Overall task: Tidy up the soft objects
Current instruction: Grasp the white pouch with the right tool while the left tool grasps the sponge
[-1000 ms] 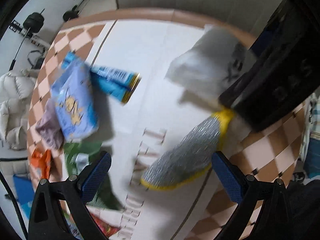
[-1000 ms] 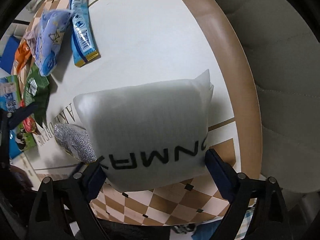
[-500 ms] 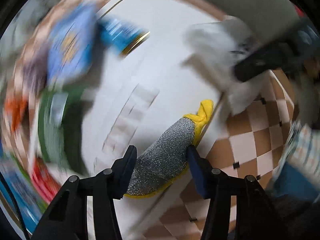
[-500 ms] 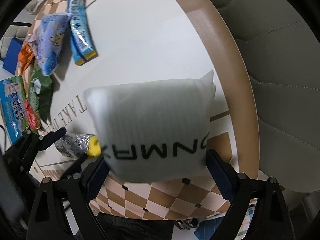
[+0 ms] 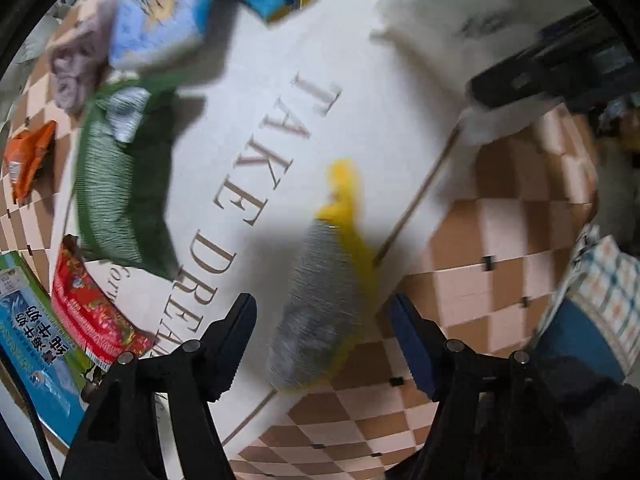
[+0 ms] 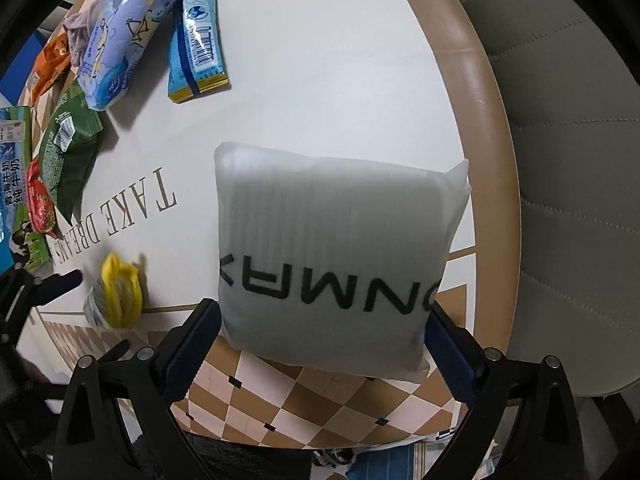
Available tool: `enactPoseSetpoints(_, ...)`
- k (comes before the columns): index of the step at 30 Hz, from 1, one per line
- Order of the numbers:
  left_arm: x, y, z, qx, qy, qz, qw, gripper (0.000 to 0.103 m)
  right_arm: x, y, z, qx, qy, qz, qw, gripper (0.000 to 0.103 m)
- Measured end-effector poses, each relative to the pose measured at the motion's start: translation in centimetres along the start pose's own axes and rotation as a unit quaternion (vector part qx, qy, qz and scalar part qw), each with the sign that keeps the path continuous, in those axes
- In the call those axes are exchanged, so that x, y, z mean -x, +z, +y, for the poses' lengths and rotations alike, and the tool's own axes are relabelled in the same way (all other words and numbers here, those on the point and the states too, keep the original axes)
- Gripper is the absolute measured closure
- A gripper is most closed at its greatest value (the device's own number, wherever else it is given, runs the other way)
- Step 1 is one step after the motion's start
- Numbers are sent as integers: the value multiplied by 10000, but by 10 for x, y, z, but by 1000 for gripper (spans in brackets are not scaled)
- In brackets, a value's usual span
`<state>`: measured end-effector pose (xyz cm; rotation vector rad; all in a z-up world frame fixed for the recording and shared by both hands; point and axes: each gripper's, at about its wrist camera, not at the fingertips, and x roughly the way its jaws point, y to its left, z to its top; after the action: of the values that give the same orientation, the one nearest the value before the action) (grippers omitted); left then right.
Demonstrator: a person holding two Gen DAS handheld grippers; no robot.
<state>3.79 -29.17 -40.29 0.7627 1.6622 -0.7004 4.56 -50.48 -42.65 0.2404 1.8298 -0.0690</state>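
On the far left of the round table (image 6: 460, 92) lies a blue and green carton (image 6: 12, 184) with Chinese characters, cut off by the picture edge, so I cannot read the brand. Next to it are a red packet (image 6: 38, 204), a green bag (image 6: 66, 152) with a white label too small to read, an orange packet (image 6: 50, 64), a light blue pack (image 6: 120, 48) with drawings, and a long blue sachet (image 6: 196, 44) with a barcode. The tabletop itself carries the printed words "TAKE DREAMS".

The left gripper (image 5: 320, 344) has its fingers apart, one on each side of the silver and yellow scrubber (image 5: 324, 304), which is blurred; I cannot see if they touch it. The scrubber stands near the table's front edge, on the line between the white centre and the checkered border.

To the right, the right gripper (image 6: 324, 348) is closed on the white pillow bag (image 6: 340, 256), held above the table's right front side. Its black letters read upside down as "ONMAY"; the first letter is partly hidden
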Motion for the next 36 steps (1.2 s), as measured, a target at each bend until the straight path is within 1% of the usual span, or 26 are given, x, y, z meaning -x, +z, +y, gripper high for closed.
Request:
enactPoseSetpoints(1,-9,8,-2,18,109,42,9999,37,-2,0,-1,-43,-4,15,10000,3)
enactPoseSetpoints(2,-14,8,-8,74,139,30,9999,52,-1,4,-2,-89,-3,32,10000,3)
enactPoseSetpoints(3,-19,6,-11,228,100,50,9997,58,-3,3,-4,-162,-2,49,9999,3)
enactPoseSetpoints(4,-19,9,-10,402,54,53,9992,58,-6,2,-7,-271,-2,45,9996,5)
enactPoseSetpoints(5,-18,3,-14,612,-147,-22,9980,58,-7,1,-9,-333,-35,19,9994,12)
enactPoseSetpoints(6,-17,-2,-17,757,-277,-82,9967,58,-8,-2,-11,-382,-72,-7,9992,13)
enactPoseSetpoints(8,-15,-15,-20,1141,-382,-148,9926,59,-6,-7,-11,-433,-82,-100,9990,21)
enactPoseSetpoints(10,-14,-33,-23,1547,-565,-325,9858,59,-3,-13,-9,-448,-159,-231,9986,26)
enactPoseSetpoints(13,-4,-60,-32,2114,-603,-561,9739,59,2,-28,-1,-572,30,-379,9976,31)
enactPoseSetpoints(16,17,-93,-34,2792,-864,-873,9523,59,15,-46,15,-509,185,-545,9970,32)
enactPoseSetpoints(17,25,-87,-23,2940,-936,-942,9466,59,22,-53,24,-429,237,-622,9969,32)
enactPoseSetpoints(19,47,-96,-2,3326,-1092,-1177,9293,59,41,-67,50,-207,361,-786,9960,32)
enactPoseSetpoints(20,61,-111,1,3535,-1153,-1343,9185,59,53,-66,65,-89,398,-853,9955,32)
enactPoseSetpoints(21,71,-126,3,3666,-1168,-1456,9114,59,65,-74,83,83,446,-951,9944,32)
enactPoseSetpoints(22,83,-140,4,3794,-1172,-1588,9039,59,79,-69,92,189,485,-1017,9935,32)
enactPoseSetpoints(24,116,-170,34,4040,-1134,-1864,8884,59,108,-73,127,528,622,-1217,9892,32)
enactPoseSetpoints(26,144,-192,64,4190,-1072,-2104,8767,59,127,-77,169,798,711,-1377,9847,32)
enactPoseSetpoints(27,159,-208,80,4249,-984,-2204,8725,59,141,-82,193,985,774,-1494,9808,32)
enactPoseSetpoints(28,173,-216,100,4293,-914,-2256,8697,59,159,-66,223,1098,803,-1556,9784,32)
enactPoseSetpoints(29,183,-227,113,4328,-855,-2304,8674,59,166,-68,247,1192,851,-1613,9760,32)
enactPoseSetpoints(30,194,-242,146,4381,-809,-2348,8639,59,175,-70,272,1324,940,-1668,9725,32)
enactPoseSetpoints(32,207,-254,186,4480,-749,-2364,8590,59,193,-69,309,1489,1048,-1716,9682,32)
enactPoseSetpoints(33,197,-260,208,4579,-713,-2356,8543,59,196,-68,331,1571,1071,-1729,9664,32)
enactPoseSetpoints(34,196,-273,226,4669,-692,-2345,8499,59,198,-67,356,1669,1088,-1758,9641,32)
enactPoseSetpoints(35,209,-288,262,4719,-697,-2312,8480,59,201,-65,374,1726,1088,-1777,9627,32)
enactPoseSetpoints(36,201,-294,280,4837,-707,-2272,8423,59,200,-61,394,1769,1073,-1776,9621,32)
